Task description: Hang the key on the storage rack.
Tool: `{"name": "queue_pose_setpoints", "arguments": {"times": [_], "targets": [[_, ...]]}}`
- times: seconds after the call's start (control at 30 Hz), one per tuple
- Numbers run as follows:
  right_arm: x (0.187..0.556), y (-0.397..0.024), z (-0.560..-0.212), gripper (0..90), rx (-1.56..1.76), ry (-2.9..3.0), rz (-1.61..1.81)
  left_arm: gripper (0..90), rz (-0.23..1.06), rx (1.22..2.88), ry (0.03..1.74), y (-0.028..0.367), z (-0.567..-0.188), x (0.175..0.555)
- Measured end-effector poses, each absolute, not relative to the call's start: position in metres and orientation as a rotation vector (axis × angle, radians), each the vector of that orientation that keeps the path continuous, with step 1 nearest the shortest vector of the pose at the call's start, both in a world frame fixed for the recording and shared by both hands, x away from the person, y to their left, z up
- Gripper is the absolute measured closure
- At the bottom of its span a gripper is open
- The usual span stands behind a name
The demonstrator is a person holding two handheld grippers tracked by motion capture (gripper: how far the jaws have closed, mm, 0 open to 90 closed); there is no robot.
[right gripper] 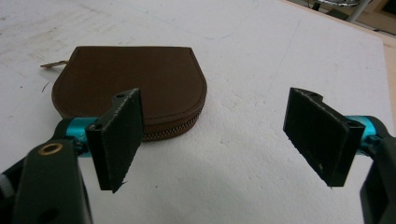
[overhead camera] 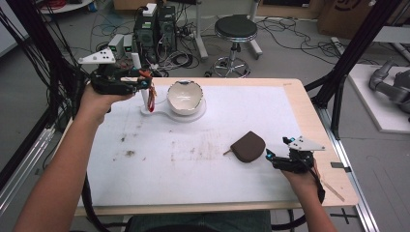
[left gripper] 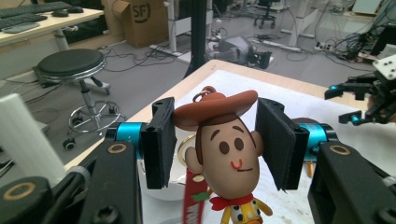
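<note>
The middle of the white table (overhead camera: 193, 164) is wide and bare, so a hand could slide across it with nothing to bump. At the back, a white post (overhead camera: 145, 99) and a bowl (overhead camera: 184, 96) stand close together on one stand, and the left gripper (overhead camera: 140, 82) with its cowboy toy (left gripper: 224, 149) hangs right by the post, so that corner is tight. Near the right gripper (overhead camera: 269, 155), a brown pouch (overhead camera: 248, 146) lies just in front, blocking the way left.
</note>
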State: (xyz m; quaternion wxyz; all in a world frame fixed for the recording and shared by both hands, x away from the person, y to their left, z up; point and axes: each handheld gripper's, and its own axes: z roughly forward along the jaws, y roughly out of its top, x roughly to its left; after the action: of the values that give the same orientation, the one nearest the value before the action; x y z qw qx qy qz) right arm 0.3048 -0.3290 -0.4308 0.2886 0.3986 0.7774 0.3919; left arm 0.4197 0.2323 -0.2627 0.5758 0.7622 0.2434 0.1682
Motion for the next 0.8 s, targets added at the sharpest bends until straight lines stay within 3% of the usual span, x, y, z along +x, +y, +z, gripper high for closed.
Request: {"name": "queue_pose_setpoints", "arguments": {"times": [0.8], "targets": [[0.304, -0.33, -0.432, 20.6, 1.074, 2.074, 1.036, 48.8, 0.463, 1.736, 0.709, 0.274, -0.27, 0.444]]}}
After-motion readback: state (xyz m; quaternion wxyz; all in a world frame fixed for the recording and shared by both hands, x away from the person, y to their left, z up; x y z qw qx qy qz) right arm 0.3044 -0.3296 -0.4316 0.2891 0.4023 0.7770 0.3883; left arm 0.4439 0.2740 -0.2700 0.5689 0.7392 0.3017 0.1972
